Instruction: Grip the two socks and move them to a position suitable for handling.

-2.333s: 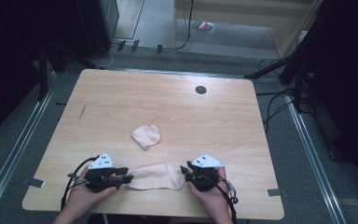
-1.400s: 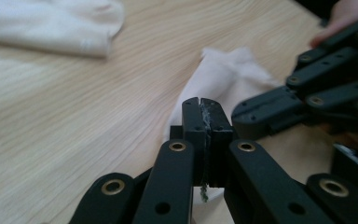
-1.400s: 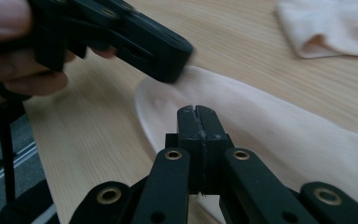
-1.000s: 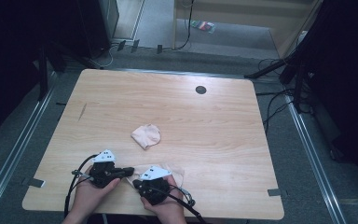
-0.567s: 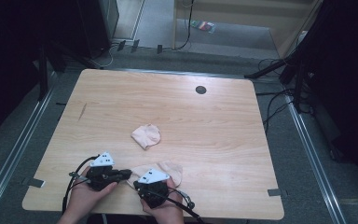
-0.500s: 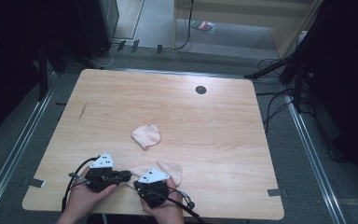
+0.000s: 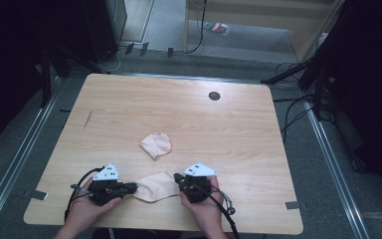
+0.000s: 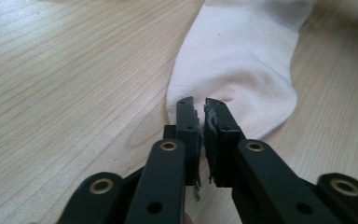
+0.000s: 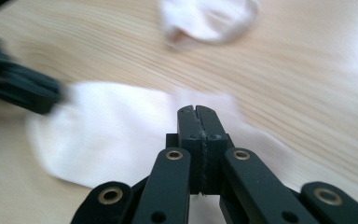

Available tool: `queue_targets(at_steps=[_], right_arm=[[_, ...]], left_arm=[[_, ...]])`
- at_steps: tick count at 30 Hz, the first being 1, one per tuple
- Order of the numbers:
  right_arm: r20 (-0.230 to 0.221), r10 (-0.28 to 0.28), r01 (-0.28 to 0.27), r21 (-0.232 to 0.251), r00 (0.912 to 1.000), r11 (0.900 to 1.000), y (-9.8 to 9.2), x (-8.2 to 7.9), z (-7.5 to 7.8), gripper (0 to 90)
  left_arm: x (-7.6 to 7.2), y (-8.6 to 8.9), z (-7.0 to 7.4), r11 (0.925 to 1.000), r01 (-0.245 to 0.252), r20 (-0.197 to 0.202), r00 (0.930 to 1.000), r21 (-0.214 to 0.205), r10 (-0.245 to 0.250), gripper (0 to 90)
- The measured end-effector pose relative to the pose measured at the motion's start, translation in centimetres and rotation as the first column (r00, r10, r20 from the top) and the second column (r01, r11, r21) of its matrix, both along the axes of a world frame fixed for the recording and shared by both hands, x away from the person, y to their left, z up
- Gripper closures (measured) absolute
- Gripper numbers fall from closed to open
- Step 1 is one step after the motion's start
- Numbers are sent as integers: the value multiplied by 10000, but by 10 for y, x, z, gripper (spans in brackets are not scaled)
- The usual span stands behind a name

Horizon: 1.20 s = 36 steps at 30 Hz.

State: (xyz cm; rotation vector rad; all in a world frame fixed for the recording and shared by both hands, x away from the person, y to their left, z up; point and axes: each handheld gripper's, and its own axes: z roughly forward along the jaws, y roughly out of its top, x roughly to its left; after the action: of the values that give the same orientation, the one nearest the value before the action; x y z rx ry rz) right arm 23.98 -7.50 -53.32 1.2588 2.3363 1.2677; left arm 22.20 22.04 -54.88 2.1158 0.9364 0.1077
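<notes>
A pale sock [image 7: 154, 186] lies flat near the table's front edge, stretched between my two grippers. My left gripper [image 7: 133, 187] is shut on its left end; in the left gripper view the jaws [image 8: 199, 103] stand almost together, pinching the sock's [image 8: 242, 56] rounded edge. My right gripper [image 7: 177, 178] is shut on the right end. In the blurred right gripper view its tips [image 9: 199, 109] meet over the sock [image 9: 112, 135], whose cloth bunches around them. The left gripper [image 9: 18, 88] shows there at the far end. A second, balled-up sock [image 7: 155, 145] [image 9: 209, 18] lies farther back.
The wooden table [image 7: 179, 109] has a round black hole [image 7: 214, 95] near its far edge and a short dark mark [image 7: 87, 119] at the left. Tape tabs [image 7: 37, 194] [image 7: 292, 204] stick out at the front corners. Cables trail from both grippers toward the person.
My right gripper has swung to the right, away from the left one. The sock, which was doubled up beneath the two grippers, now lies spread out between them. The left gripper has stayed put.
</notes>
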Motion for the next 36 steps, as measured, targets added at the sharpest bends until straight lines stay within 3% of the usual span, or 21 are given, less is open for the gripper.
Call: queue_targets(at_steps=[3, 4, 9, 16, 20, 21, 24, 26, 28, 29, 30, 32, 33, 34, 35, 36], right_arm=[[-196, -428, 417, -544, 9989, 9976, -12, 8, -15, 900], [-176, -428, 420, -398, 9989, 9983, -13, 7, -17, 900], [-266, -652, 632, -718, 9975, 9954, -23, 1, -15, 900], [-806, -846, 794, -651, 9932, 9947, -34, -11, -12, 900], [-823, -677, 643, -425, 9943, 9970, -37, -10, -13, 900], [-654, -833, 833, -23, 9944, 9965, -39, -11, -9, 830], [-72, -733, 735, 378, 9973, 9966, -40, -11, 4, 788], [406, -743, 722, 501, 9964, 9961, -39, -10, 12, 718], [709, -880, 839, 592, 9936, 9947, -37, -5, 17, 623], [728, -900, 850, 689, 9933, 9940, -36, -1, 19, 594], [734, -898, 845, 721, 9932, 9938, -36, 1, 21, 579], [973, -785, 717, 718, 9922, 9948, -32, 9, 26, 549], [982, -779, 709, 729, 9921, 9948, -29, 12, 28, 542], [972, -759, 693, 698, 9924, 9952, -27, 17, 30, 533], [1016, -679, 617, 634, 9925, 9961, -24, 21, 31, 527], [1016, -679, 617, 634, 9925, 9961, -24, 21, 31, 527]], left_arm=[[0, 0, 0, 10000, 42, 64, 10000, 87, -42, 892], [0, 0, 0, 10000, 42, 64, 10000, 87, -42, 894], [-4, -3, 1, 9988, 74, 469, 9989, 478, -96, 900], [-2, -4, 0, 9990, 93, 539, 9985, 427, -116, 900], [1, -4, -2, 9999, 82, 489, 9988, 59, -85, 855], [1, -2, -2, 9996, 122, 399, 9991, -252, -112, 800], [4, 4, 0, 9940, -86, 700, 9974, -1088, 163, 682], [8, 10, 2, 9821, -477, 1097, 9916, -1824, 685, 585], [13, 19, 5, 9549, -1045, 1445, 9782, -2778, 1491, 513], [14, 23, 7, 9454, -1328, 1539, 9706, -2977, 1849, 462], [17, 30, 8, 9272, -1766, 1603, 9576, -3303, 2395, 436], [21, 39, 7, 9028, -2491, 1593, 9341, -3505, 3195, 359], [23, 43, 7, 8948, -2771, 1565, 9245, -3501, 3475, 323], [23, 43, 7, 8948, -2771, 1565, 9245, -3501, 3475, 301], [25, 48, 5, 8850, -3249, 1657, 9039, -3335, 3943, 290], [25, 48, 5, 8850, -3249, 1657, 9039, -3335, 3943, 280]])
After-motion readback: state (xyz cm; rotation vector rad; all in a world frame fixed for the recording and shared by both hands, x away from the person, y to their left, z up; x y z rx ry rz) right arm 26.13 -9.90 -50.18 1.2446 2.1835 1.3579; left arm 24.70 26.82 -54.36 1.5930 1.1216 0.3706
